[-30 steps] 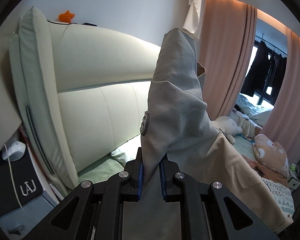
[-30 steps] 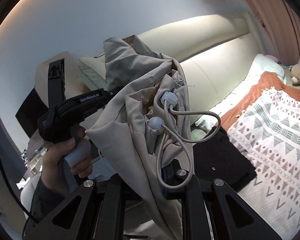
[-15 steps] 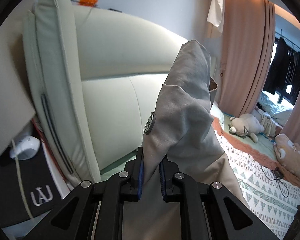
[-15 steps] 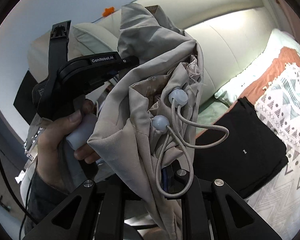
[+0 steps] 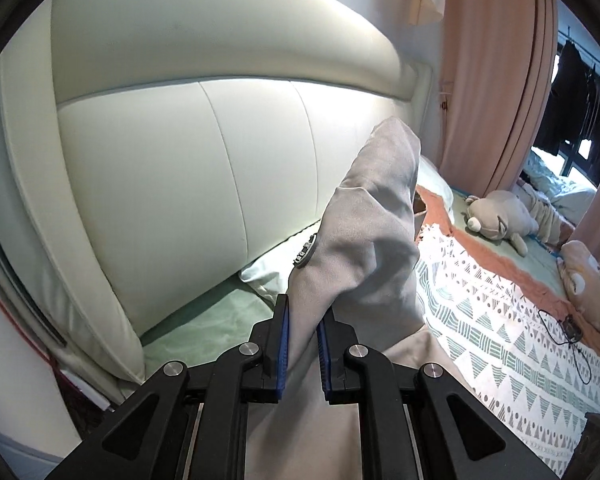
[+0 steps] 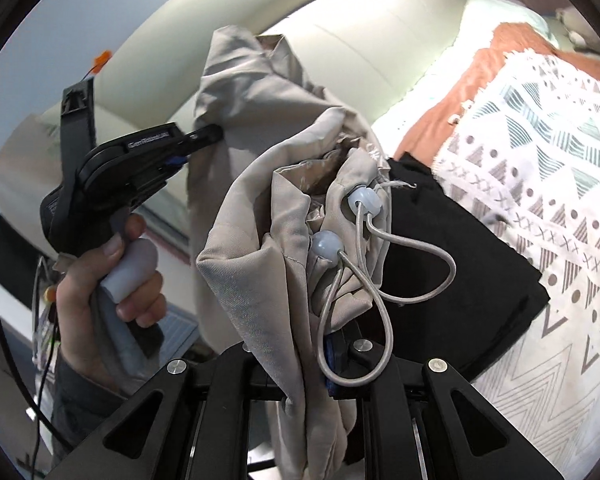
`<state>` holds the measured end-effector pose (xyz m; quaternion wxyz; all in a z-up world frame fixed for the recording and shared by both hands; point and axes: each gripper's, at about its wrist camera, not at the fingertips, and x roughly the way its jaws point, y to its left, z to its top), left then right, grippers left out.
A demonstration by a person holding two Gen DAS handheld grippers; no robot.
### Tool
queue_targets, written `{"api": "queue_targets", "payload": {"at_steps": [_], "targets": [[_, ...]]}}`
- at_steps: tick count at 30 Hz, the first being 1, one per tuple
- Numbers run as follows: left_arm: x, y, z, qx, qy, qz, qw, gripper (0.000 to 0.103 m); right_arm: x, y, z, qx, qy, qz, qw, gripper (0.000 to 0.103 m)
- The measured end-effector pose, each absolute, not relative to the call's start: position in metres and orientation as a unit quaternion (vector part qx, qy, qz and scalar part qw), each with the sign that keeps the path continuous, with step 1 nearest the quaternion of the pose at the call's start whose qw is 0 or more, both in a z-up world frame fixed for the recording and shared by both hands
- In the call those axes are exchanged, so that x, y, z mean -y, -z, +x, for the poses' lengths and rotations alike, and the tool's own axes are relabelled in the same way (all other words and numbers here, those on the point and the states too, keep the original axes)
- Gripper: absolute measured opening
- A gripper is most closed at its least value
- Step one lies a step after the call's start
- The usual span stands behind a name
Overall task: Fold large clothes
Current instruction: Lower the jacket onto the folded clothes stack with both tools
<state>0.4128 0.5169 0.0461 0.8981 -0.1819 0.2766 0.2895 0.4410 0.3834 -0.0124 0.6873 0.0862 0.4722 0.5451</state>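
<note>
A large beige-grey garment [image 5: 364, 248] with a round badge is held up in the air over the bed. My left gripper [image 5: 302, 340] is shut on a fold of it; the cloth stands up between the blue pads. In the right wrist view the same garment [image 6: 260, 128] hangs bunched, with an elastic drawcord and two pale toggles [image 6: 326, 244]. My right gripper [image 6: 300, 364] is shut on its bunched hem. The left gripper [image 6: 212, 134] shows there too, pinching the garment's upper edge, a hand on its handle.
A cream padded headboard [image 5: 180, 160] stands behind. The bed has a white patterned blanket [image 5: 500, 320], a rust throw and plush toys [image 5: 500, 216]. A folded black garment [image 6: 460, 260] lies on the bed near the pillow. Pink curtains [image 5: 492, 80] hang at the right.
Both grippers have tilted down and swung toward the bed with the garment. The headboard now fills the left view, and the left gripper sits higher and closer to the garment's top edge.
</note>
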Motion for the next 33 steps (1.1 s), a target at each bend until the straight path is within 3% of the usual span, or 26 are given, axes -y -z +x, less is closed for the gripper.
{"api": "queue_targets", "payload": {"at_steps": [5,8,10,11,21,26,29,33], "targets": [[-0.529,-0.017,0.445,-0.297,-0.3,-0.193,0.886,0.015,-0.384,0.064,0.48,-0.5,-0.513,0.114,0.688,0.014],[-0.528,0.0,0.441,-0.312,-0.306,-0.188,0.879,0.026,-0.391,0.102,0.501,-0.519,-0.487,0.106,0.694,0.014],[-0.526,0.017,0.429,-0.327,-0.303,-0.196,0.873,0.053,-0.392,0.127,0.513,-0.531,-0.469,0.105,0.698,0.014],[-0.524,0.023,0.421,-0.329,-0.305,-0.197,0.872,0.058,-0.392,0.135,0.517,-0.537,-0.465,0.11,0.695,0.014],[-0.493,0.065,0.308,-0.31,-0.327,-0.237,0.861,0.061,-0.39,0.153,0.52,-0.553,-0.461,0.119,0.684,0.014],[-0.486,0.071,0.252,-0.273,-0.367,-0.261,0.85,0.077,-0.392,0.154,0.521,-0.562,-0.454,0.12,0.681,0.014],[-0.484,0.076,0.224,-0.247,-0.397,-0.277,0.84,0.092,-0.392,0.156,0.524,-0.568,-0.451,0.125,0.677,0.015],[-0.488,0.094,0.197,-0.229,-0.412,-0.324,0.82,0.092,-0.393,0.154,0.522,-0.568,-0.447,0.119,0.68,0.015]]}}
